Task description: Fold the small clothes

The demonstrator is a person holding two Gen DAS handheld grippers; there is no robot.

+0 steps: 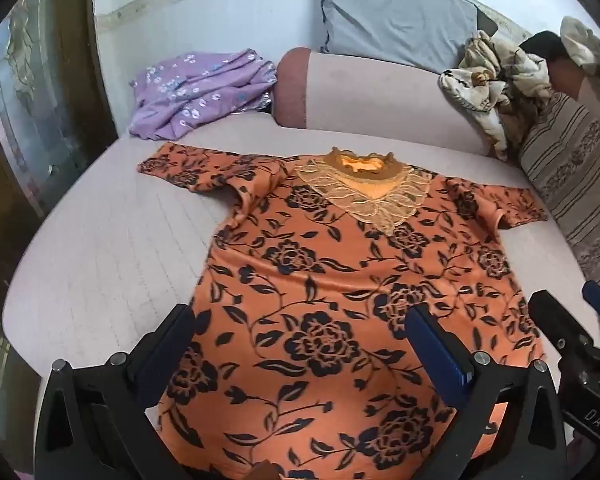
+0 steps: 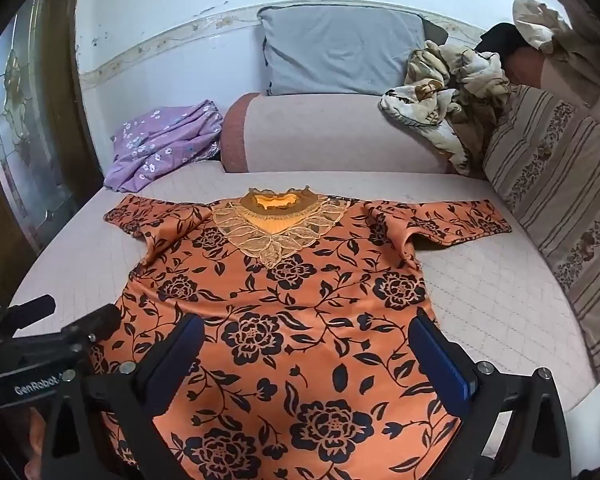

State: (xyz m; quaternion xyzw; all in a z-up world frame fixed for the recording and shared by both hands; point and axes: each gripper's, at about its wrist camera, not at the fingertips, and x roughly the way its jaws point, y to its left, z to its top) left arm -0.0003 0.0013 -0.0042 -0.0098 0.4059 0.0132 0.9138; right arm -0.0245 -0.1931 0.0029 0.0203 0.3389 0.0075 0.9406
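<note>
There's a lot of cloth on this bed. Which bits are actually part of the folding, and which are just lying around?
Part of the job:
orange flowered top, spread flat
left gripper, open above its hem
right gripper, open above its hem

Just lying about:
purple flowered cloth
grey pillow
crumpled cream blanket
striped cushion
</note>
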